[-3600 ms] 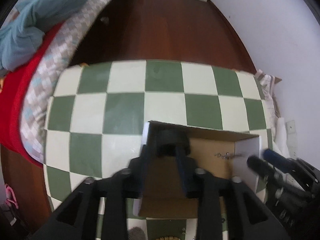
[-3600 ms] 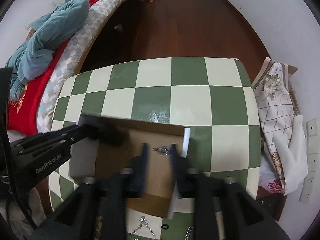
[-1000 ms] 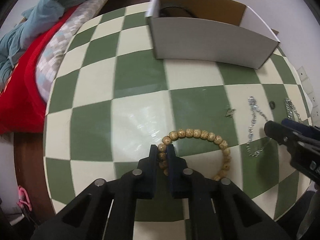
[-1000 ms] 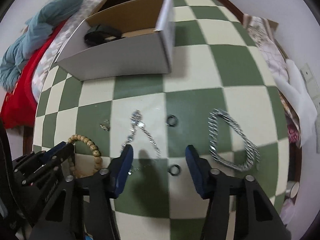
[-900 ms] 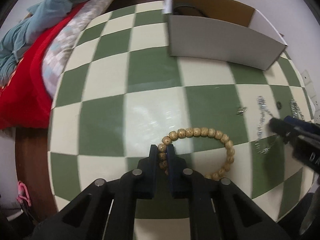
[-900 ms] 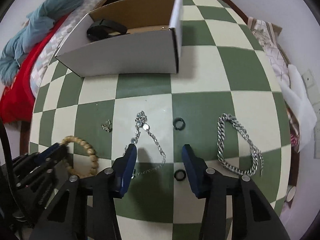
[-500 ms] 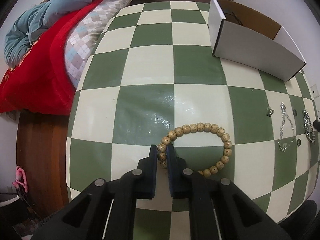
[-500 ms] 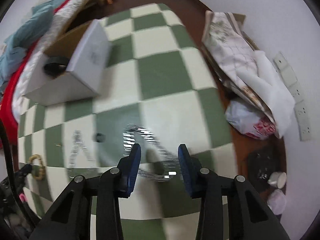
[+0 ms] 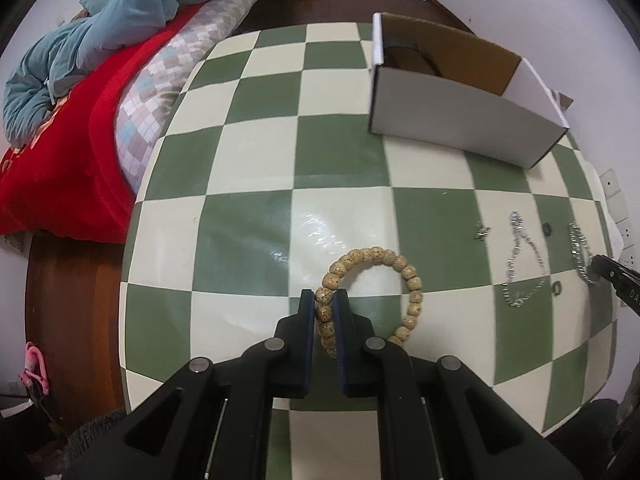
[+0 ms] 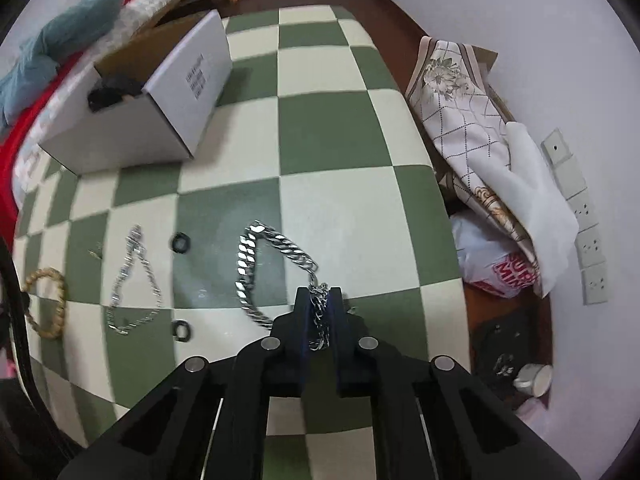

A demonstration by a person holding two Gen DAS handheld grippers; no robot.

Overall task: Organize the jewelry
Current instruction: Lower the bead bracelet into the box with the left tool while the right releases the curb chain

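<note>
Our left gripper [image 9: 325,306] is clamped on the near side of the beaded bracelet [image 9: 374,292], its loop hanging ahead and to the right of the fingers, a pinch that should carry it whole. Our right gripper [image 10: 319,308] has just been closing and now pinches the thick silver chain [image 10: 256,264], which trails forward-left from the fingers. The open box [image 10: 160,108] sits well ahead and left, likely the destination for both.

Red blanket [image 9: 60,168]; floral cloth [image 10: 464,120]
</note>
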